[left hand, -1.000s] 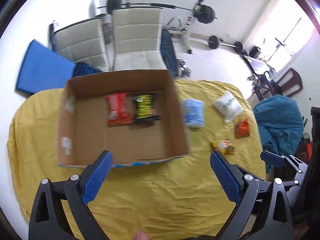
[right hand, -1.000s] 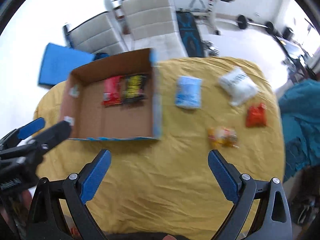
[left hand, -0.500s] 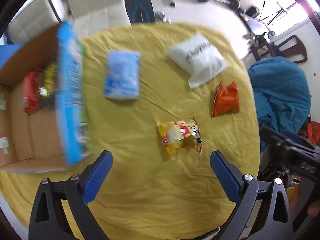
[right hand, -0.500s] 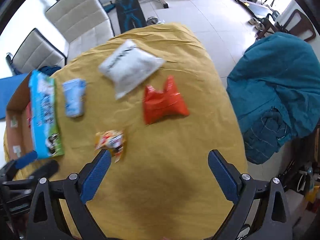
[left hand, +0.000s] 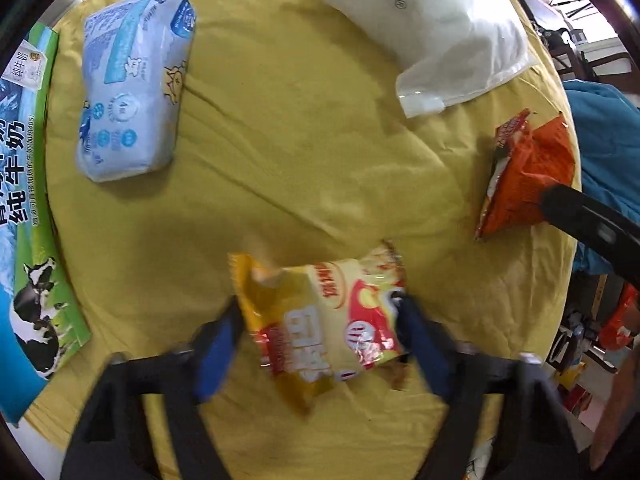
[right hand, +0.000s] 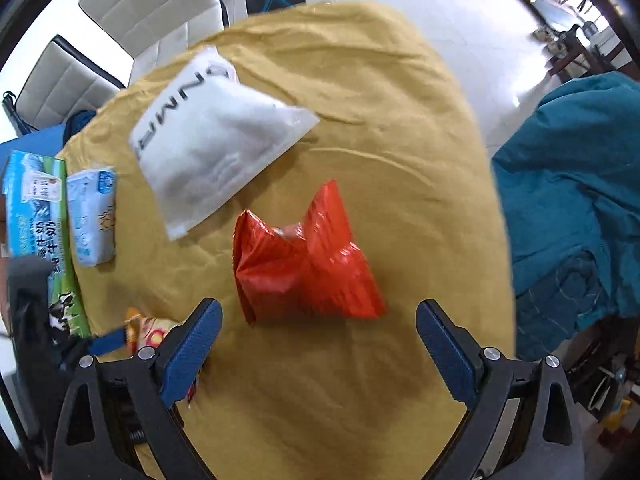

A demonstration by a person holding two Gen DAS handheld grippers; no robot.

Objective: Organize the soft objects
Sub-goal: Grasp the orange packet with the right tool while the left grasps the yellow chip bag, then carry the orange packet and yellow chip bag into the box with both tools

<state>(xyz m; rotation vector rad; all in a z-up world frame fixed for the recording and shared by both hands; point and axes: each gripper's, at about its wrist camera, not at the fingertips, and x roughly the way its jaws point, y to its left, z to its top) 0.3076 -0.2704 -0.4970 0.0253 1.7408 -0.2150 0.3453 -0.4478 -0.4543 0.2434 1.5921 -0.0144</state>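
My left gripper is open, its blue pads on either side of a yellow and red snack packet that lies on the yellow cloth. My right gripper is open just short of a red-orange snack bag. That bag also shows in the left wrist view, with a right finger beside it. A pale blue tissue pack and a white pillow-like bag lie farther back; both show in the right wrist view, the tissue pack and the white bag.
The cardboard box's printed blue and green side stands at the left edge of the table. A teal cloth heap lies off the table's right. White chairs stand behind the table. The table edge runs close on the right.
Both grippers have dropped closer to the table. The left now straddles the yellow packet, and the right has come up to the red bag. Both are still open.
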